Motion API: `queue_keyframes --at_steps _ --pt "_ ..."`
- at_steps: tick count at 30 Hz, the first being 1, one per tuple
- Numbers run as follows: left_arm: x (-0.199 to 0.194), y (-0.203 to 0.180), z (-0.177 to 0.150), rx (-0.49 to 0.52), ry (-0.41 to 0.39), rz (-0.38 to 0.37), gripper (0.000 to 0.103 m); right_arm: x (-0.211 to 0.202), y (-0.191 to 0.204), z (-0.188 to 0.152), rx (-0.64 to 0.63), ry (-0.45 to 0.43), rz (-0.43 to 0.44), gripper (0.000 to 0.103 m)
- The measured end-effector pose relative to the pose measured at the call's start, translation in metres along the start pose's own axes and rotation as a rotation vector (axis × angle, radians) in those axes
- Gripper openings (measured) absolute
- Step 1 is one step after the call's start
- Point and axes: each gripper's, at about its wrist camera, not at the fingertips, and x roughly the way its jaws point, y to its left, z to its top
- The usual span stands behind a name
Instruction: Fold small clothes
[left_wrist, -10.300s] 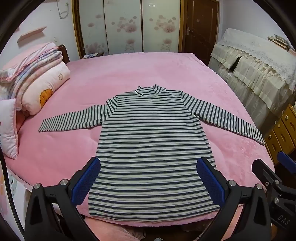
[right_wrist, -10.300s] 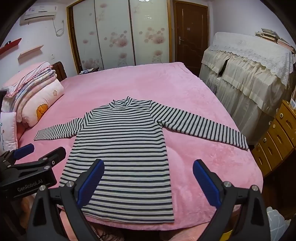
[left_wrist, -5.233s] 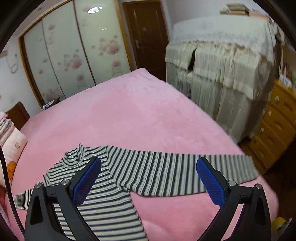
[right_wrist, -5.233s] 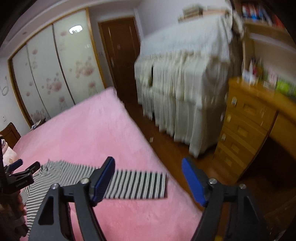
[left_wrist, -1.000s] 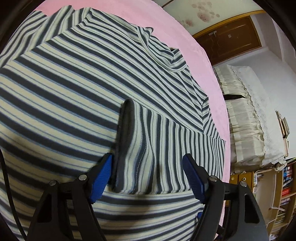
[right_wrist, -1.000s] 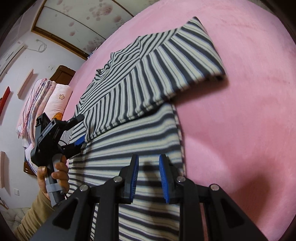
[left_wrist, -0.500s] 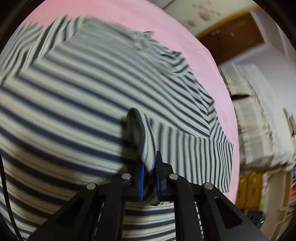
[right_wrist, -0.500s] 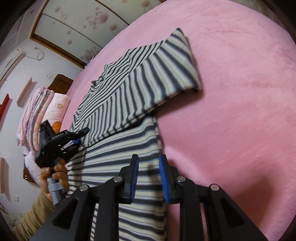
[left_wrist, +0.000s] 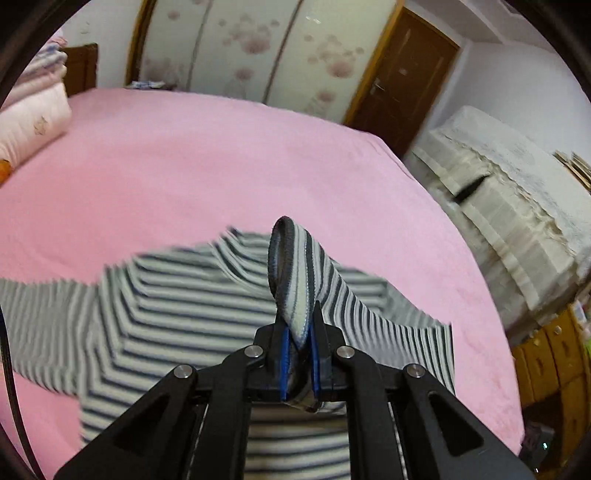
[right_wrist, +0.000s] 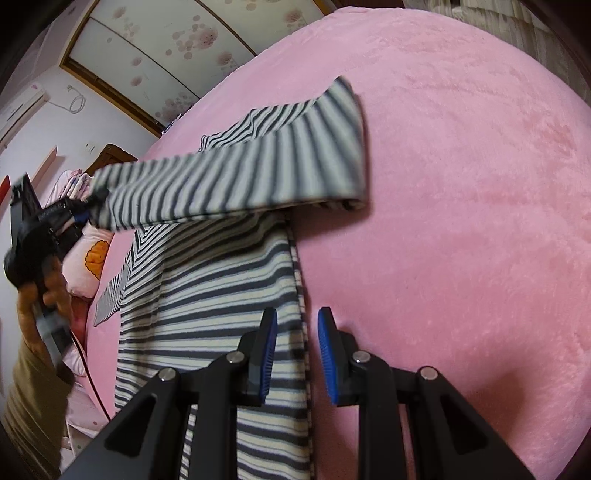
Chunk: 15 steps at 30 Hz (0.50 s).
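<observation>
Left tongs (left_wrist: 298, 343) are clamped tight on the cuff end of the long striped sleeve (right_wrist: 236, 184), blue pads pinching the knit with a loop of fabric curling up over the jaws. In the right wrist view that sleeve hangs stretched in the air, running from the tongs on the left across to the fold at the shoulder, lifted clear of the garment's body. The grey-and-cream striped long-sleeved knit top (right_wrist: 221, 295) lies flat on the pink plush bed cover (right_wrist: 461, 184), collar pointing toward the floral-panelled wardrobe doors (left_wrist: 258, 48); its other sleeve (left_wrist: 40, 317) lies spread out flat on the cover. The person's hand (right_wrist: 40, 291) grips the left tool's handle, partly blurred. Right tongs (right_wrist: 297, 350) are parted only a little, blue pads hovering low over the side edge of the top near the hem, one pad above the stripes, the other above the pink cover; nothing is pinched between them. A pink pillow with an orange cartoon patch (right_wrist: 92, 262) sits beyond the top at the bed's head.
</observation>
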Motion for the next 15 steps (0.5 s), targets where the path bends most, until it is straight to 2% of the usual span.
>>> queue_keyframes --at_steps 6,15 --pt "0.015 0.044 0.023 -0.025 -0.022 0.121 0.007 0.009 0.007 0.01 -0.041 0.002 -0.025 0.023" --pt "0.043 0.095 0.001 -0.103 0.026 0.209 0.007 0.027 0.009 0.061 -0.085 -0.02 -0.12 0.023"
